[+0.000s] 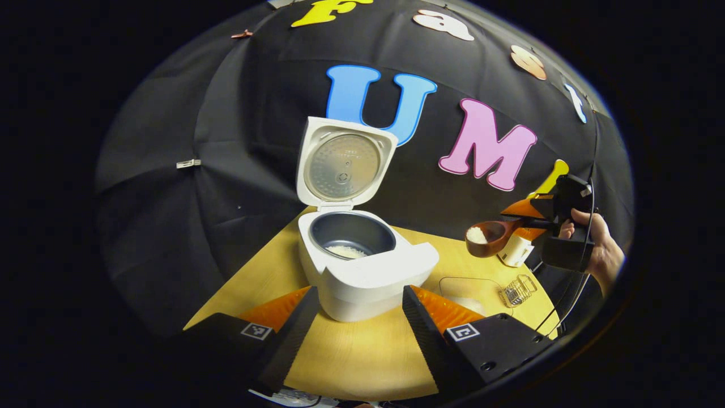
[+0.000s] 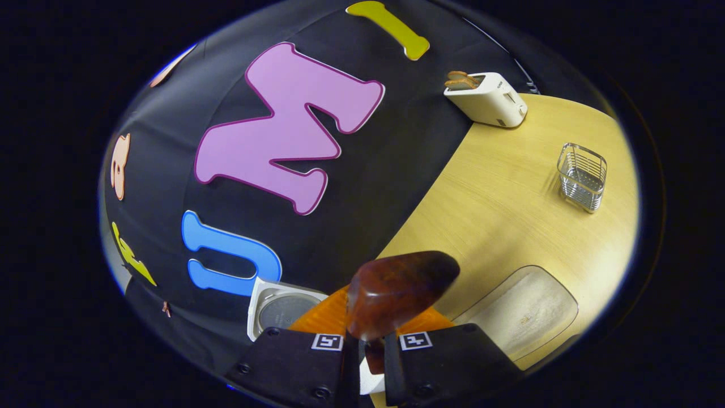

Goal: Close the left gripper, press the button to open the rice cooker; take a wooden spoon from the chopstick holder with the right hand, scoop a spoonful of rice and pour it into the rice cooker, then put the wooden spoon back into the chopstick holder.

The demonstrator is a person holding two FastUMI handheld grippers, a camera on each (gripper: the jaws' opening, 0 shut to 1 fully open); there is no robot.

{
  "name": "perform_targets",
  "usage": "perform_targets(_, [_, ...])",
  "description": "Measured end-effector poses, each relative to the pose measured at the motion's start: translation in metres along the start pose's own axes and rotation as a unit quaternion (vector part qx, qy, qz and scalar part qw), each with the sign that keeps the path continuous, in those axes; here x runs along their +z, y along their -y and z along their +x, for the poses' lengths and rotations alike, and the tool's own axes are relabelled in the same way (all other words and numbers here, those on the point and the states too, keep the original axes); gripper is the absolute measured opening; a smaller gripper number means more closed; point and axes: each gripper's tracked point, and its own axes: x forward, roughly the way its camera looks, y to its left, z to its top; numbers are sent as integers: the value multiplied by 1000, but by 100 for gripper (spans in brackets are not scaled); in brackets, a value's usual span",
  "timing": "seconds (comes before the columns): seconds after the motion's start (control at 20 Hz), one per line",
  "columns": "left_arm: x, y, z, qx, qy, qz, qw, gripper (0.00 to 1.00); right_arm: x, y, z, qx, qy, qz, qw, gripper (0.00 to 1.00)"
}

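Your left gripper (image 1: pixel 351 317) hangs with fingers spread just before the cooker (image 1: pixel 362 266), whose lid stands open with some rice in the pot. Right of the cooker, your right gripper (image 2: pixel 362 340) pinches the spoon (image 1: pixel 491 235) by its stiff handle; its loose rice will likely spill if tilted, so keep the bowl level. Farther right of the cooker, the tray (image 2: pixel 524 309), holder (image 2: pixel 582 175) and toaster (image 2: pixel 487 99) sit low, out of the way.

cooker (image 1: pixel 368 272): smooth white plastic, matt | its lid (image 1: pixel 342 164) inside: dull brushed metal | pot (image 1: pixel 351 233): dark matt | spoon (image 1: pixel 490 235): glossy dark wood | table (image 2: pixel 498 187): pale wood grain, smooth | holder (image 2: pixel 582 175): shiny wire metal | toaster (image 2: pixel 487 99): white plastic | wall (image 1: pixel 226 170): black matt cloth
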Motion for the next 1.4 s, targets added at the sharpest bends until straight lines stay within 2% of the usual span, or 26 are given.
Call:
perform_targets(0.25, [-7, -31, -11, 32, -6, -25, 999, 96, -23, -37, 21, 13, -23, -7, 1000, 22])
perform_targets(0.45, [-11, -57, -20, 61, -10, -65, 996, 96, -43, -61, 44, 20, -33, -12, 999, 21])
perform_targets(0.55, [-13, -70, -24, 71, -10, -74, 995, 92, -54, -72, 56, 23, -42, -18, 999, 21])
perform_targets(0.6, [-15, -77, -25, 76, -9, -75, 994, 92, -59, -79, 64, 26, -44, -24, 998, 21])
perform_targets(0.65, [-16, -84, -26, 82, -10, -75, 994, 96, -68, -86, 71, 30, -45, -32, 998, 21])
perform_targets(0.9, [-19, -114, -27, 114, -11, -92, 989, 96, -109, -105, 116, 43, -62, -78, 994, 21])
perform_targets(0.95, [-19, -117, -26, 119, -11, -96, 988, 92, -113, -106, 123, 44, -61, -89, 993, 21])
perform_targets(1.0, [-20, -121, -26, 123, -11, -99, 987, 96, -119, -108, 130, 46, -58, -103, 992, 21])
perform_targets(1.2, [-26, -131, -27, 136, -15, -100, 985, 96, -143, -115, 150, 59, -45, -185, 980, 21])
perform_targets(1.4, [-32, -136, -25, 142, -20, -109, 984, 96, -170, -122, 155, 80, -41, -277, 957, 21])
